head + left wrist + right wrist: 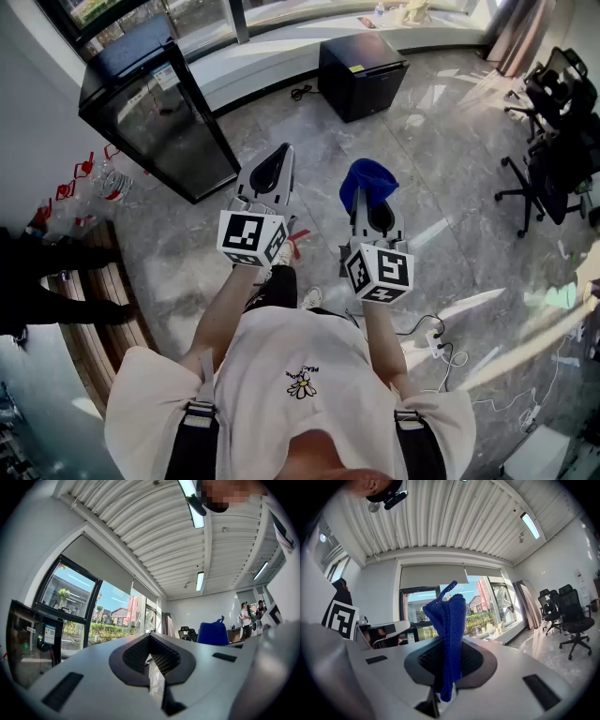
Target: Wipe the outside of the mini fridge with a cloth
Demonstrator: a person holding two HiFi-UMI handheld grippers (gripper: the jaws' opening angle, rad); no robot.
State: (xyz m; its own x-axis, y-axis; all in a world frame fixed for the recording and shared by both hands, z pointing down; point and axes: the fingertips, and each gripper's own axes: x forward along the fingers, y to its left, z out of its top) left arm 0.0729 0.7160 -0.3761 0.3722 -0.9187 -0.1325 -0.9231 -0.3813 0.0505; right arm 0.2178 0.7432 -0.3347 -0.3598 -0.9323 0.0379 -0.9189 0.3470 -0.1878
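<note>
the right gripper (373,208) has its jaws pressed on a blue cloth (367,183), which stands up above them in a bunch; the left gripper (281,159) has its jaws together, with nothing between them. both are held side by side over the floor (441,178), not touching; the fridge (361,75), a small black box, stands on the floor ahead by the window ledge, well apart from the cloth; a tall cooler (155,108) with a glass door stands to its left.

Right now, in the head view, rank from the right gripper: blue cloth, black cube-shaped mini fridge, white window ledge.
1. Blue cloth, clamped in the right gripper's jaws.
2. Black cube-shaped mini fridge, ahead on the floor.
3. White window ledge, behind it.
</note>
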